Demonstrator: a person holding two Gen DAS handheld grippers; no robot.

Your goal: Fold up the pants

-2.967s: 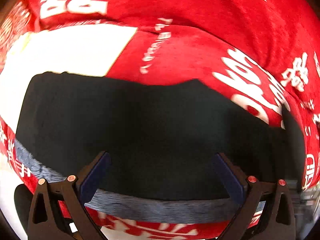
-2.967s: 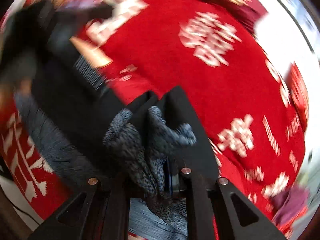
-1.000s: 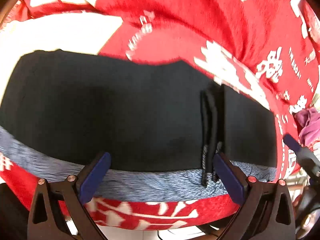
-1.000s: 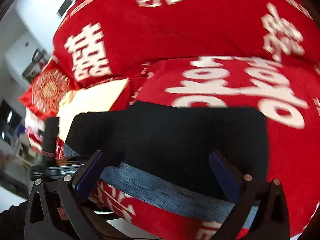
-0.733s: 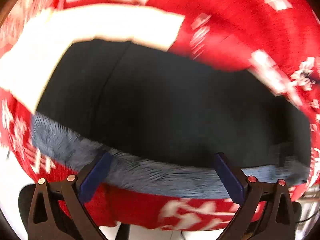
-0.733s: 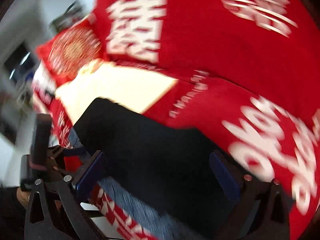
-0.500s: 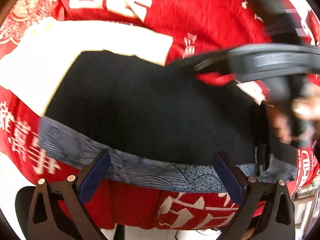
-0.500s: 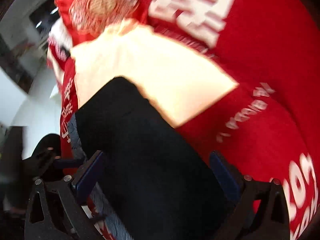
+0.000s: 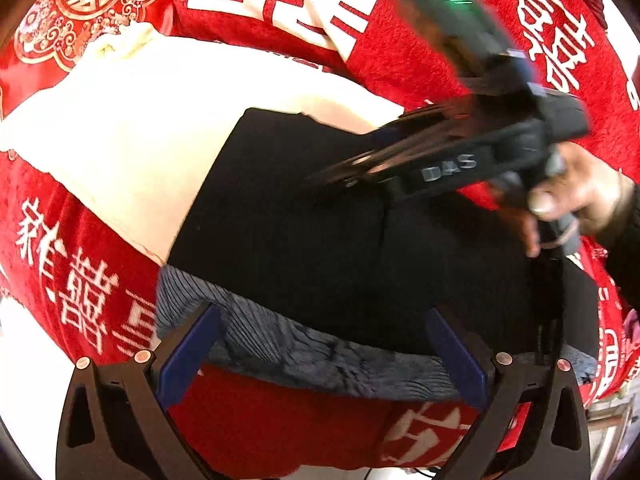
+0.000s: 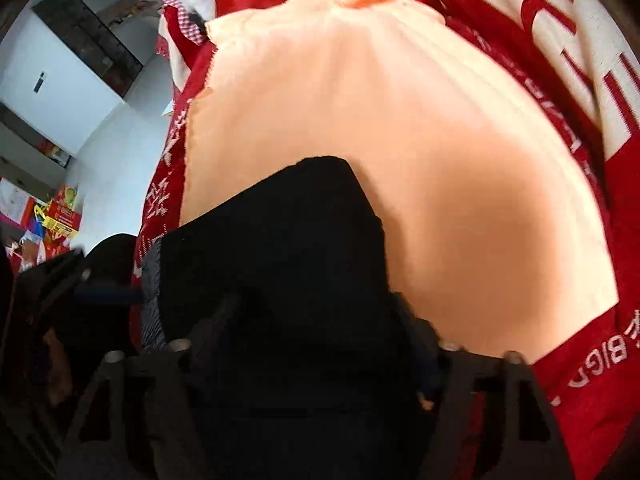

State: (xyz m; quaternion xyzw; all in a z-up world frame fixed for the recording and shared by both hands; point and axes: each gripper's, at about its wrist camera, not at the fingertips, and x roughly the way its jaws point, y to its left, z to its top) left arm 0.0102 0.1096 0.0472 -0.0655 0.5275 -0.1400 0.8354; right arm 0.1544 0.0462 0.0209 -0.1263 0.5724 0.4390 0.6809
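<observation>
Right hand-held gripper (image 10: 308, 344) jaws just closing around folded black fabric pants (image 9: 360, 248), contact unclear; left hand-held gripper (image 9: 320, 344) spread. Pants soft, limp; we pinch grey waistband (image 9: 304, 348) edge.

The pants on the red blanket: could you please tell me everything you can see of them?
The pants are black, of soft matte cloth, with a blue-grey patterned band along the near edge. They lie flat, already folded into a broad rectangle, partly on the red blanket and partly on a cream cloth. The left gripper hovers open over the band; the right gripper, whose jaws have just been closing, is over the far end.
</observation>
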